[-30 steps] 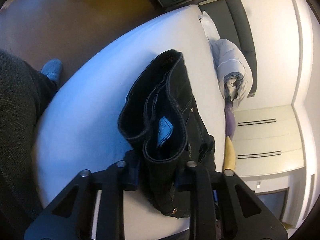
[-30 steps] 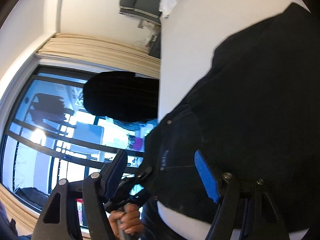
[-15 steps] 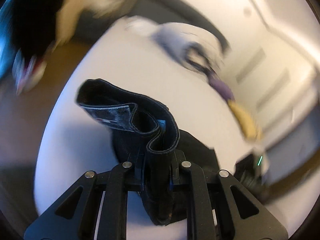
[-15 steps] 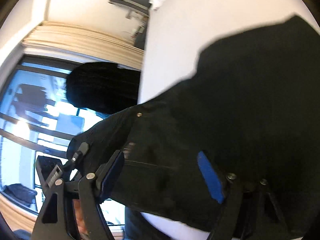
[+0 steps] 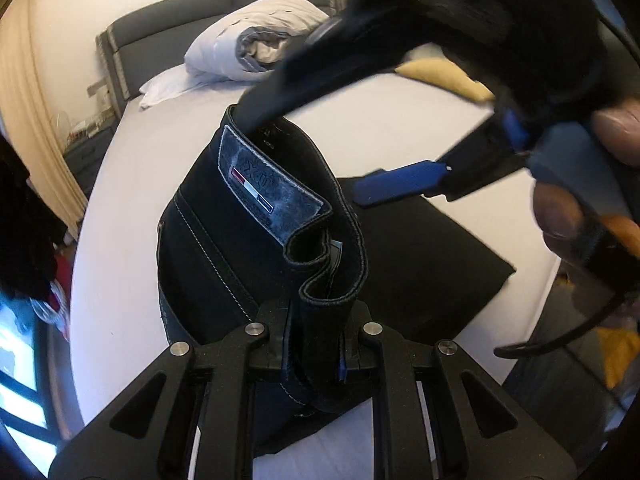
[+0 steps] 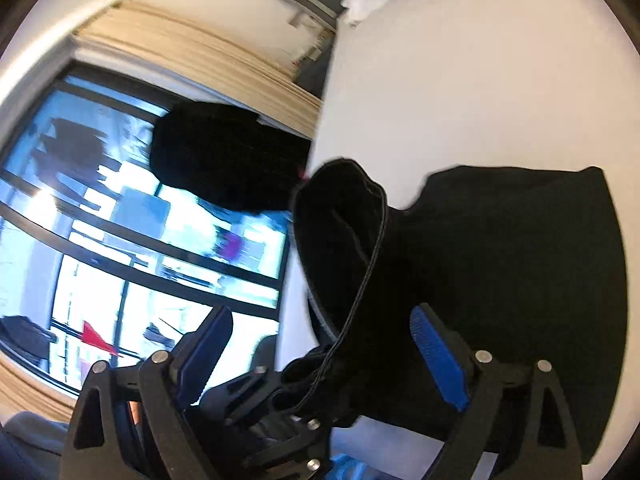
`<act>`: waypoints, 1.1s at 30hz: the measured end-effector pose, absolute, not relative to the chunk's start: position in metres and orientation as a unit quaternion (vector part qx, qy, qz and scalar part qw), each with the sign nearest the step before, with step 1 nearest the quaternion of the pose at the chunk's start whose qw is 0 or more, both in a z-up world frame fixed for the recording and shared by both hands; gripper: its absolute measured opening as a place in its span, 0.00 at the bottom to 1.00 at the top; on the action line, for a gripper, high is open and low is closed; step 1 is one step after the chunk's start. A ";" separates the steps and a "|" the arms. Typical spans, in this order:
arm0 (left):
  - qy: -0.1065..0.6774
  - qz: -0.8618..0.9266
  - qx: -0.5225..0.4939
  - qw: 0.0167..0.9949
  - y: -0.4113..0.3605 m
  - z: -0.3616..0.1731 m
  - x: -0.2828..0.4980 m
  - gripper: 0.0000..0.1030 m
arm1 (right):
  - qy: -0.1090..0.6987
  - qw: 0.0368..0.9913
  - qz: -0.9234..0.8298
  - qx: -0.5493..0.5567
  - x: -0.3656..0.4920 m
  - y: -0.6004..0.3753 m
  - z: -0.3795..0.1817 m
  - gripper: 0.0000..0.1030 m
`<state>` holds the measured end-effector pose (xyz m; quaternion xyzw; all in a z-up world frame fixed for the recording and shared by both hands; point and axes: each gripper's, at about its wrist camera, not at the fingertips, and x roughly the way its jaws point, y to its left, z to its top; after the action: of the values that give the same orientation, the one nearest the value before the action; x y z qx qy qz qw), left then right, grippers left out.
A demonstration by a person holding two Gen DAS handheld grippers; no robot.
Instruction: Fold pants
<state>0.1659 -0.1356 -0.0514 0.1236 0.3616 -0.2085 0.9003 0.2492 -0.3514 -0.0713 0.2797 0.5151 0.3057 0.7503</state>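
At the bottom centre of the left wrist view, your left tongs (image 5: 314, 344) are pressed together on the folded waistband of the black denim pants (image 5: 256, 248), pinching several layers that rise in a curl between the two black fingers. The pale blue-grey leather brand patch (image 5: 264, 184) faces you just above that pinch, in the middle of the frame. The rest of the pants lies flat and dark on the white bed (image 5: 120, 208) toward the right of centre.

In the upper right of that view, your right tongs (image 5: 320, 136) are spread wide: one blue-padded finger points in over the flat cloth, the other, blurred, reaches the far rim of the waistband. Your right hand (image 5: 592, 184) shows at the right edge.

In the right wrist view the fingers stand well apart at the bottom, the pants draped between them, nothing gripped.

Farther up the bed, in the left view, a rolled pale grey duvet (image 5: 256, 44) lies against the dark grey padded headboard (image 5: 168, 24), and a mustard-yellow cushion (image 5: 440, 76) sits to the upper right.
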 end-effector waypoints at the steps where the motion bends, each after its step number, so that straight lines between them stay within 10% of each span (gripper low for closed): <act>1: 0.359 -0.208 0.132 0.900 -0.140 -0.052 0.164 0.14 | 0.523 0.749 0.301 0.273 0.250 -0.349 -0.076 0.90; 4: 0.354 -0.210 0.165 0.896 -0.155 -0.056 0.155 0.14 | 0.531 0.757 0.296 0.242 0.250 -0.346 -0.080 0.68; 6: 0.357 -0.216 0.171 0.893 -0.166 -0.060 0.152 0.14 | 0.531 0.768 0.287 0.214 0.253 -0.346 -0.082 0.26; 8: 0.355 -0.222 0.179 0.890 -0.174 -0.062 0.144 0.14 | 0.527 0.774 0.283 0.208 0.251 -0.356 -0.082 0.18; 29: 0.391 -0.285 0.248 0.839 -0.320 -0.136 0.195 0.18 | 0.519 0.774 0.236 0.276 0.268 -0.481 -0.173 0.18; 33: 0.419 -0.325 0.200 0.824 -0.294 -0.123 0.195 0.24 | 0.499 0.773 0.245 0.307 0.259 -0.487 -0.170 0.30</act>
<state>0.1951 -0.2941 -0.1229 0.2003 0.4192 -0.3251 0.8237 0.2594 -0.4869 -0.1701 0.3067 0.4989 0.2451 0.7726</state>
